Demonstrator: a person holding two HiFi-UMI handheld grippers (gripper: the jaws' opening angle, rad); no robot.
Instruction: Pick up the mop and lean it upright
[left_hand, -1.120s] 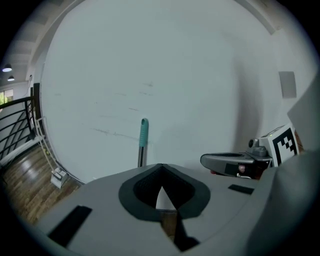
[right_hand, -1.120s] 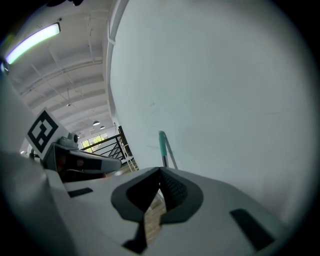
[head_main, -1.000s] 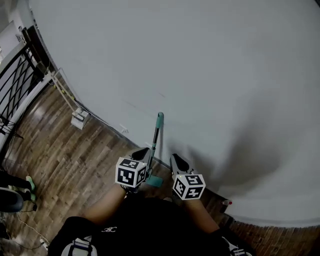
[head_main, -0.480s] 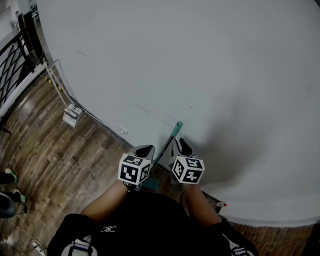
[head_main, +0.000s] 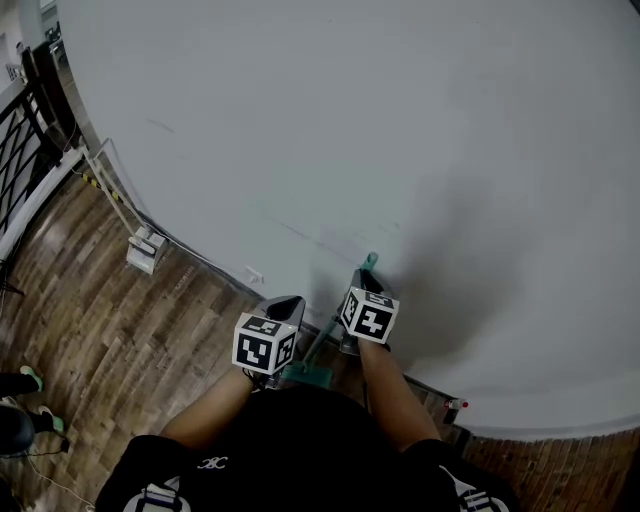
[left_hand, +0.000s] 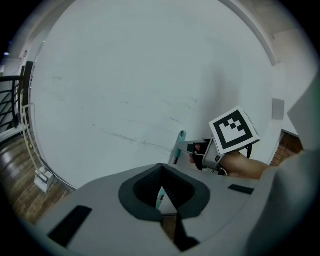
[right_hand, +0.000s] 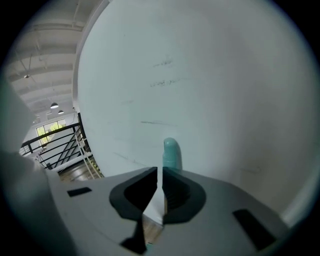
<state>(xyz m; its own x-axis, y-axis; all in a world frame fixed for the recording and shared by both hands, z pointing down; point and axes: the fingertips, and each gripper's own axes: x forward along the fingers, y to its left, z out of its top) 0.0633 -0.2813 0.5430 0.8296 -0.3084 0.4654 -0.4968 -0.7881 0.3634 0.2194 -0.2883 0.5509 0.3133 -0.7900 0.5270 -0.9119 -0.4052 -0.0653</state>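
The mop stands nearly upright against the white wall (head_main: 400, 130), its teal handle tip (head_main: 370, 264) at the top and its teal head (head_main: 305, 375) on the floor. In the right gripper view the teal tip (right_hand: 170, 152) rises just past my right gripper (right_hand: 160, 172), whose jaws are closing on the pale shaft between them. My right gripper (head_main: 364, 280) sits high on the handle. Left of the shaft and clear of it, my left gripper (head_main: 288, 302) is shut and holds nothing. The left gripper view shows the mop's handle (left_hand: 179, 141) with the right gripper (left_hand: 193, 148) on it.
Brown wooden floor (head_main: 120, 330) runs along the curved wall. A small white box (head_main: 145, 250) with a thin pole stands at the wall's foot to the left. A black railing (head_main: 25, 150) is at far left. A small red-tipped object (head_main: 456, 405) lies at the wall's base on the right.
The mop's top has swung right and closer to the wall. My right gripper has risen onto the handle near the tip. My left gripper has come off the shaft.
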